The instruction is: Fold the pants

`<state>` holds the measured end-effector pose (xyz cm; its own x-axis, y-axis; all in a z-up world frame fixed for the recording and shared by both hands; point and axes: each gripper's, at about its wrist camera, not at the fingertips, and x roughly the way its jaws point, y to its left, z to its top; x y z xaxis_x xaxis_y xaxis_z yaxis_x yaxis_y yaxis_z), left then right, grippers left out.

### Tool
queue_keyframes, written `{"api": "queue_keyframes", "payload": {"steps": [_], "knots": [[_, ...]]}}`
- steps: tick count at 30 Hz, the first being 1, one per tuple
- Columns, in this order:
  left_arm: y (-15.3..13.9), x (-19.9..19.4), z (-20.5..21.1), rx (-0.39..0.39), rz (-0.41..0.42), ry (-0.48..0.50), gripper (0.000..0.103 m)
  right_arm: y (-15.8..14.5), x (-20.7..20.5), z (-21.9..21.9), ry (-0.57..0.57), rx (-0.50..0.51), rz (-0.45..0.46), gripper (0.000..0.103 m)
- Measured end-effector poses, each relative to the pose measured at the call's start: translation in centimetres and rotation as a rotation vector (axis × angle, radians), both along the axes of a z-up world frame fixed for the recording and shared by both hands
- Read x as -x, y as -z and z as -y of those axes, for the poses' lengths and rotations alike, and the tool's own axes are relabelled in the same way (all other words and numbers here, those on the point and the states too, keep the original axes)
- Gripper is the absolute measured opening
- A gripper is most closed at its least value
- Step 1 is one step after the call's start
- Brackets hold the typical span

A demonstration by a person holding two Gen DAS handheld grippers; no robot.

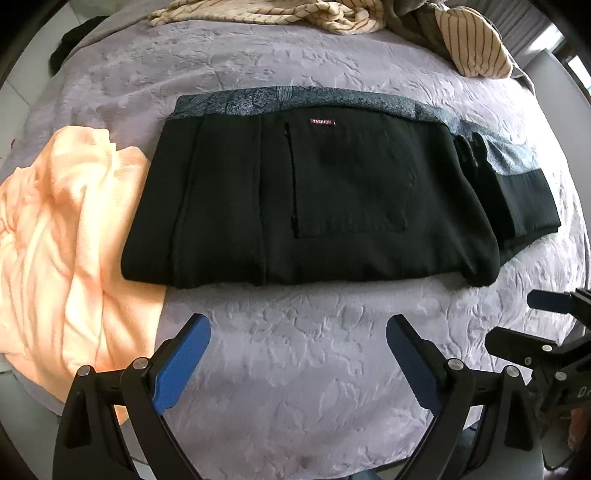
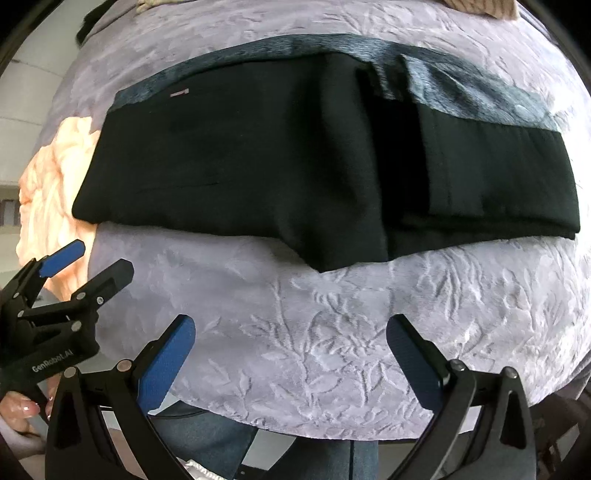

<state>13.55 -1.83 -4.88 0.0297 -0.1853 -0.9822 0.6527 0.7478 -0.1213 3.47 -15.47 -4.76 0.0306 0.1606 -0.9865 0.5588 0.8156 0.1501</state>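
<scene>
Black pants [image 1: 310, 199] lie folded on a grey embossed bedspread [image 1: 295, 350], back pocket up, with a small red label near the patterned grey lining along their far edge. In the right wrist view the pants [image 2: 295, 166] stretch across the middle, a narrower folded part at the right. My left gripper [image 1: 298, 332] hovers open just short of the pants' near edge, nothing between its blue pads. My right gripper [image 2: 290, 334] is open too, over bare bedspread [image 2: 332, 332] in front of the pants. Each gripper shows in the other's view: the right gripper [image 1: 524, 317], the left gripper [image 2: 99, 258].
A crumpled peach cloth [image 1: 62, 243] lies left of the pants, touching their left end. Striped beige fabric [image 1: 295, 14] and a striped pillow [image 1: 472, 44] sit at the far side. The bedspread's near edge [image 2: 295, 424] drops off above a person's jeans [image 2: 207, 435].
</scene>
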Motion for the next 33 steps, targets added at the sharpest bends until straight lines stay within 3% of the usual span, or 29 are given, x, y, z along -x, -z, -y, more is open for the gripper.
{"api": "queue_keyframes", "payload": {"steps": [10, 17, 33], "knots": [[-0.4, 0.1, 0.8, 0.024, -0.002, -0.162, 0.097, -1.5, -1.5, 2.6, -0.135, 0.047, -0.006, 0.103], [1.2, 0.8, 0.6, 0.003, -0.042, -0.254, 0.097, -0.8, -2.6, 3.1, -0.237, 0.041, -0.027, 0.103], [2.6, -0.3, 1.2, -0.008, -0.053, -0.276, 0.097, 0.3, -2.2, 5.3, -0.221, 0.062, -0.046, 0.103]]}}
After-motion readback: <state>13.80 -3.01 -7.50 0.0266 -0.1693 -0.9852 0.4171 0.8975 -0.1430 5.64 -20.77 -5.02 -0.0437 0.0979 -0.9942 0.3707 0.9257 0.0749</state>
